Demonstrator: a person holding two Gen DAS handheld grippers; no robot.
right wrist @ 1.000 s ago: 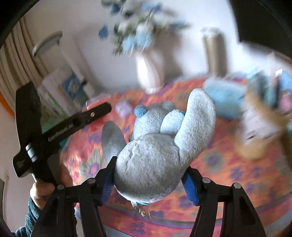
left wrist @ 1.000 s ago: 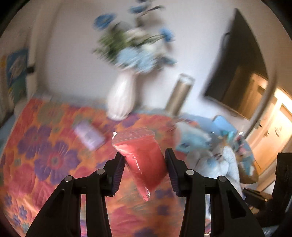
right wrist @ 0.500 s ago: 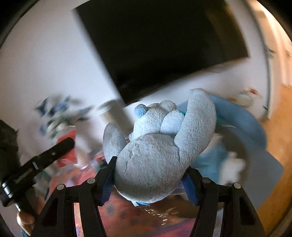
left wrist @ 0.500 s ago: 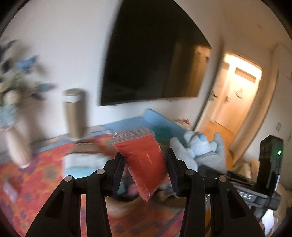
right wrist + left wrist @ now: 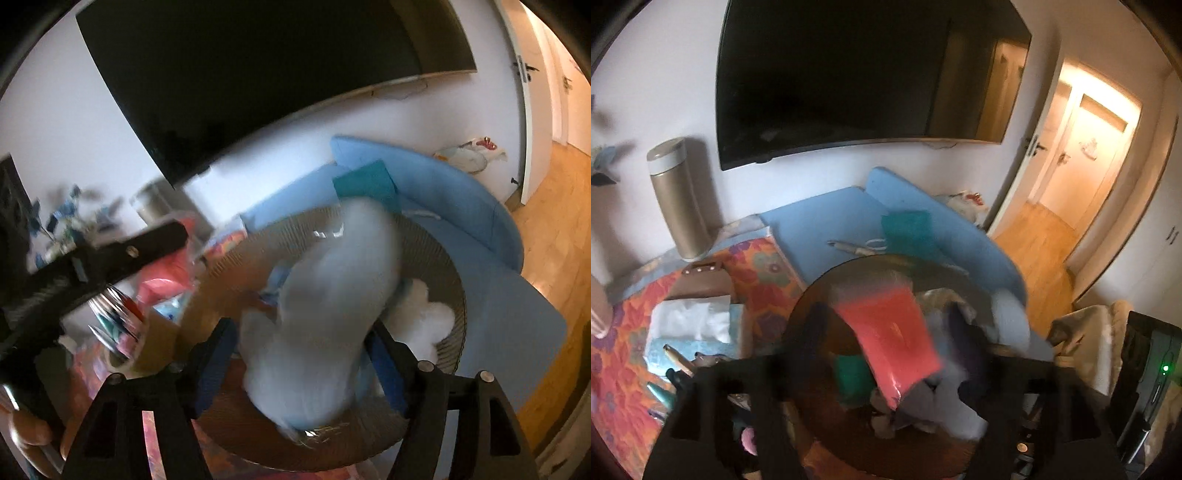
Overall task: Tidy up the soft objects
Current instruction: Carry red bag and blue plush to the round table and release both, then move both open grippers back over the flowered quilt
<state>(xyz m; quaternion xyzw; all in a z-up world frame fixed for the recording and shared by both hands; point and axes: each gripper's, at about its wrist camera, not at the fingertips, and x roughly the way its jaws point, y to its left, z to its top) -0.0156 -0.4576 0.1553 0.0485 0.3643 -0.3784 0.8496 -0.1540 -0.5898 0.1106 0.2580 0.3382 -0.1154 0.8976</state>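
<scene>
While its jaws are opening, the left gripper [image 5: 886, 343] straddles the red pouch [image 5: 892, 332].

left wrist: close, angled down | right wrist: likewise | shared: round basket [image 5: 827, 284] [image 5: 456, 291], wall screen [image 5: 849, 74] [image 5: 258, 66]

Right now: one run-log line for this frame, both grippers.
phase: drop into basket | left gripper: opening, red pouch between jaws | right gripper: opening, plush toy between jaws
</scene>
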